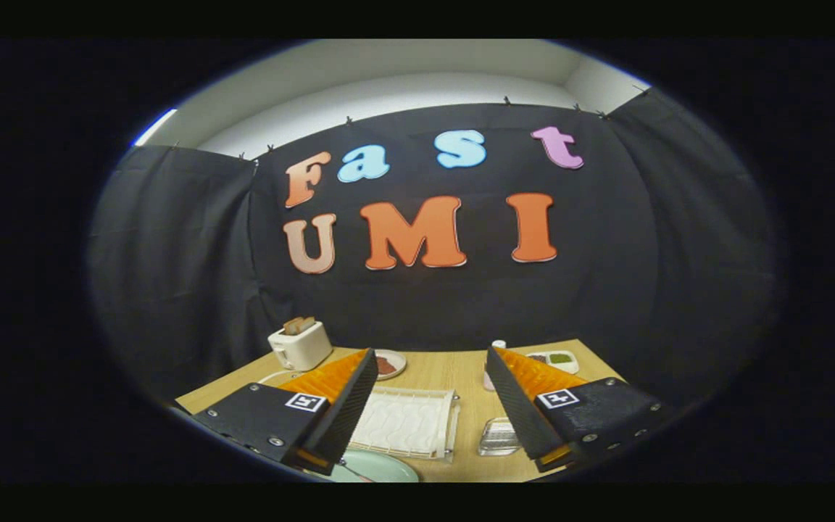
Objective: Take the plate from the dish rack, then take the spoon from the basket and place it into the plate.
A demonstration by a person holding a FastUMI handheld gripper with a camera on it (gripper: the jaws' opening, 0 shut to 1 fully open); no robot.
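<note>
Jaws wide, empty, gripper [428, 406] high above bench [461, 373]. Plate [381, 470] lies near, below left finger; white rack [404, 424] btwn fingers, just beyond plate.

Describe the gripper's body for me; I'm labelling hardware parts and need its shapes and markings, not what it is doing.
The gripper has two long wedge-shaped fingers with ribbed inner faces, spread wide apart over the wooden table. Each finger sits on a black, boxy block fixed with small round silver screws. On top of each block is a square white tag with a black pattern. No cables or sleeves are visible.
</note>
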